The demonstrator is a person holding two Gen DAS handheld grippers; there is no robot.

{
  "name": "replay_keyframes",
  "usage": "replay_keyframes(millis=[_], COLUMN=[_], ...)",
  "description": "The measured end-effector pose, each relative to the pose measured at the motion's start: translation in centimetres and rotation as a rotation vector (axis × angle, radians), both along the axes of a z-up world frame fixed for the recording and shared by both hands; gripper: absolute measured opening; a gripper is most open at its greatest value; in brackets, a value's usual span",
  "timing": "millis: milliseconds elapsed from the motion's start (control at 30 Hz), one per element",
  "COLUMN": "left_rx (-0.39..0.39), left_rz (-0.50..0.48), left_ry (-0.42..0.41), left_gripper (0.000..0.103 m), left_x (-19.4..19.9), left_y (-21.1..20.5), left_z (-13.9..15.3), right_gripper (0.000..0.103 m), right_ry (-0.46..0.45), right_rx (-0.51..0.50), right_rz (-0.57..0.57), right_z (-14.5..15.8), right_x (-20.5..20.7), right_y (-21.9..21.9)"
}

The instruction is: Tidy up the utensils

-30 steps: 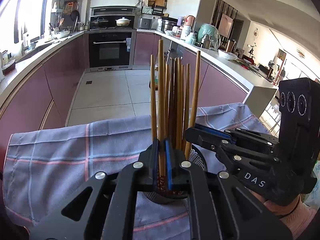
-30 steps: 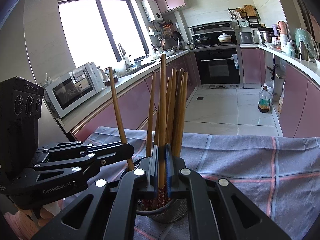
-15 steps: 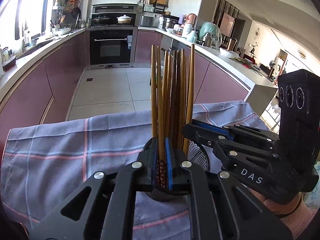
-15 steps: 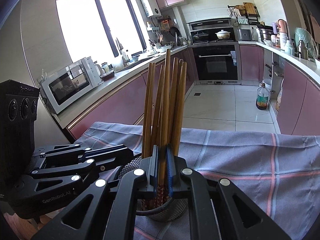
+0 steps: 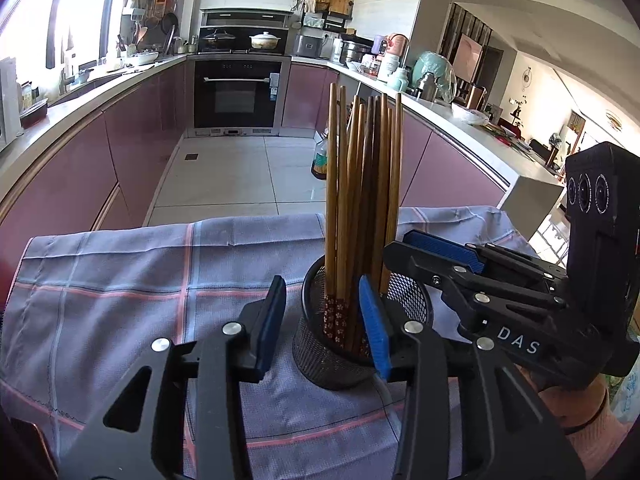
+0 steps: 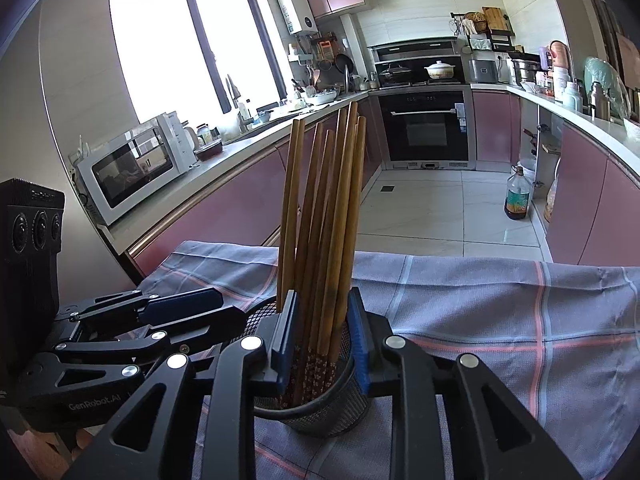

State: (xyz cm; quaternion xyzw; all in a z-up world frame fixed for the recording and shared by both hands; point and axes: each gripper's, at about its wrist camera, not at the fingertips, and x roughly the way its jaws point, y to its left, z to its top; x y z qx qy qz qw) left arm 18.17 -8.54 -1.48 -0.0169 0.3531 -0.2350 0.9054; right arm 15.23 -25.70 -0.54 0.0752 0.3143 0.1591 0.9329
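round black wire-mesh cup (image 5: 332, 356) on a checked grey cloth (image 5: 120, 280), packed with upright wooden chopsticks (image 5: 360, 200). left gripper (image 5: 324, 320) and right gripper (image 6: 322, 336) are both opening, blue pads off the sticks, bundle standing between them.

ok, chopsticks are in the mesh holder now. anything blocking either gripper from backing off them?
Nothing visible does. The chopsticks stand in the black mesh holder on the checked cloth. Left gripper and right gripper are both opening, pads off the bundle. The two grippers sit close together, so they could bump.
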Motion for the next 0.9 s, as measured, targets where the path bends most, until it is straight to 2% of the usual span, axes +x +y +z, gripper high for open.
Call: replay_keyframes(millis=[67, 133, 200, 267, 333, 533, 600, 667, 700, 800, 900], left_rx=[-0.002, -0.006, -0.012, -0.013, -0.013, 0.004, 0.013, 0.013, 0.018, 0.049, 0.048], left_rz=[0.006, 0.015, 0.025, 0.035, 0.042, 0.076, 0.098, 0.115, 0.126, 0.151, 0.172], left_ry=[-0.005, -0.009, -0.009, -0.016, -0.022, -0.071, -0.099, -0.117, -0.13, -0.161, -0.18], left_gripper=[0.044, 0.048, 0.056, 0.058, 0.063, 0.08, 0.092, 0.097, 0.097, 0.097, 0.097], left_x=[-0.3, -0.5, -0.7, -1.1, -1.4, -2.9, -3.7, -4.4, -4.9, -6.4, -7.7], left_y=[0.2, 0.6, 1.0, 1.3, 1.4, 2.3, 2.7, 3.1, 3.3, 3.7, 4.4], left_z=[0.0, -0.1, -0.2, -0.3, -0.2, -0.3, -0.3, -0.3, -0.4, -0.8, -1.1], right_gripper=[0.026, 0.03, 0.035, 0.042, 0.044, 0.063, 0.074, 0.08, 0.085, 0.091, 0.096], right_ry=[-0.007, -0.017, -0.026, -0.036, -0.044, -0.075, -0.09, -0.102, -0.113, -0.129, -0.161], right_rx=[-0.014, -0.02, -0.029, -0.039, -0.052, -0.082, -0.094, -0.11, -0.115, -0.117, -0.13], right_rz=[-0.002, -0.004, -0.004, -0.009, -0.01, -0.026, -0.039, -0.05, -0.061, -0.066, -0.07], right_z=[0.1, 0.2, 0.4, 0.4, 0.4, 0.4, 0.1, -0.1, -0.2, -0.7, -1.0], right_x=[-0.4, -0.9, -1.3, -1.7, -2.0, -3.6, -4.3, -5.1, -5.6, -6.9, -8.3], right_y=[0.2, 0.2, 0.2, 0.3, 0.5, 0.8, 0.7, 0.7, 0.7, 0.8, 1.3])
